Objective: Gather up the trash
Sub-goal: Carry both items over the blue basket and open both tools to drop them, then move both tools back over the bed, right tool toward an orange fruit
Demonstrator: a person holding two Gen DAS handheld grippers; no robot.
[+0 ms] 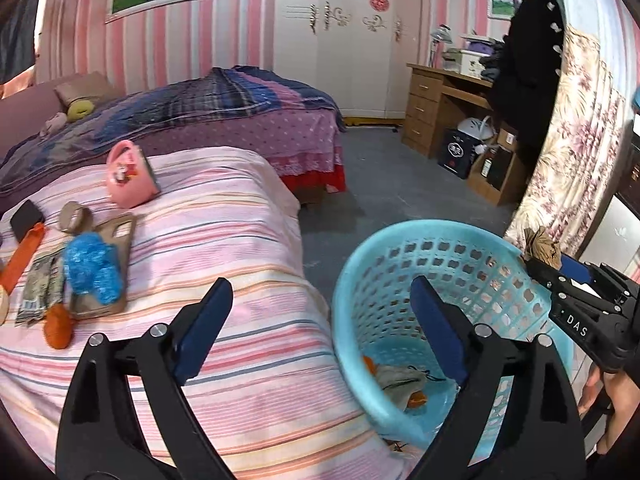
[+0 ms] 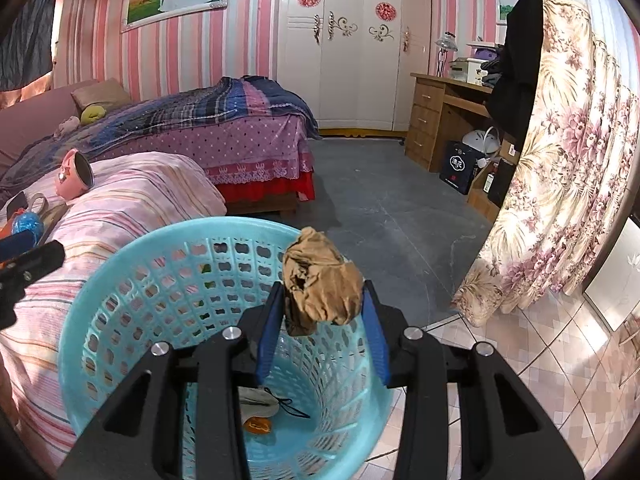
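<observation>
My right gripper (image 2: 322,300) is shut on a crumpled brown paper ball (image 2: 320,280) and holds it above the open top of the light blue plastic basket (image 2: 132,264). The same paper (image 1: 542,246) and gripper (image 1: 538,258) show at the right in the left wrist view, over the basket rim (image 1: 400,236). Some scraps (image 2: 258,400) lie on the basket floor. My left gripper (image 1: 320,300) is open and empty, above the edge of the striped bed (image 1: 224,240) beside the basket.
On the bed at the left lie a pink cup (image 1: 130,176), a tape roll (image 1: 76,218), a blue fluffy thing (image 1: 92,268), wrappers (image 1: 40,284) and orange objects (image 1: 58,326). A second bed, a white wardrobe and a wooden desk (image 1: 436,112) stand beyond. A floral curtain (image 2: 560,160) hangs right.
</observation>
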